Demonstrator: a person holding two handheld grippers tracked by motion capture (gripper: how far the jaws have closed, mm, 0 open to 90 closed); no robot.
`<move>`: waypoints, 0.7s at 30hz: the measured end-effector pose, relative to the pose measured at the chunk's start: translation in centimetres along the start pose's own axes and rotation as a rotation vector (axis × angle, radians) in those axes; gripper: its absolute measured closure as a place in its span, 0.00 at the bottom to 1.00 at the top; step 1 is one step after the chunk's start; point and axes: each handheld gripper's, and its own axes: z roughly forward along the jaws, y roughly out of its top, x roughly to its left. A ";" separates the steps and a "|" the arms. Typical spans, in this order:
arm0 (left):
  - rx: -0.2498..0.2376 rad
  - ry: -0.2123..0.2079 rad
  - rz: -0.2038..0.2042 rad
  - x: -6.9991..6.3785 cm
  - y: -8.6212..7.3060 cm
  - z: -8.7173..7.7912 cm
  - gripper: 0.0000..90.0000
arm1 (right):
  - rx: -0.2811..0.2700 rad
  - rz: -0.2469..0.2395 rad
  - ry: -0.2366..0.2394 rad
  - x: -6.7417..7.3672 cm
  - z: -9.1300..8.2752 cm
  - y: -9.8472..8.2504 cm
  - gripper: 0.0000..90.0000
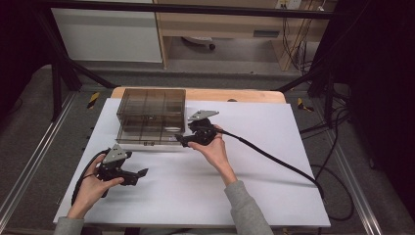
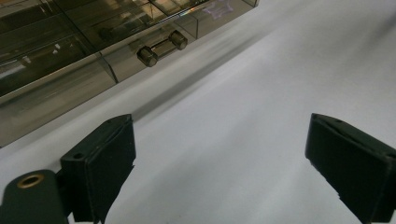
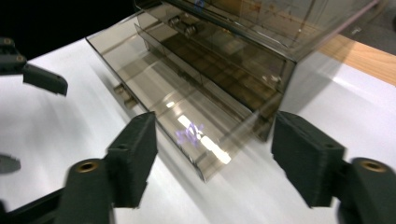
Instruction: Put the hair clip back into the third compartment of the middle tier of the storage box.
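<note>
While the lower drawer [image 3: 187, 126] stands pulled out from the smoked plastic drawer box [image 1: 150, 110], the right gripper [image 1: 183, 141] sits just at that drawer's front right corner, jaws spread and gripping nothing. Well apart from the box, nearer the person, the left gripper [image 1: 142, 174] rests on the white sheet [image 1: 274, 171], jaws also spread, empty.

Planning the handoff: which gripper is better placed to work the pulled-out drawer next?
Probably right. The right gripper is open at the corner of the drawer; the left gripper is open over bare table, apart from it.
</note>
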 end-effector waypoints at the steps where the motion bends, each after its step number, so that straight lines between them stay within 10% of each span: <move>1: 0.000 0.000 -0.001 0.0 0.0 0.0 0.09 | 0.003 -0.002 -0.001 -0.1 -0.3 -0.1 0.33; 21: 0.004 -0.003 -0.003 0.0 0.0 0.1 0.09 | 0.059 0.046 -0.002 -1.9 -5.5 -2.8 0.05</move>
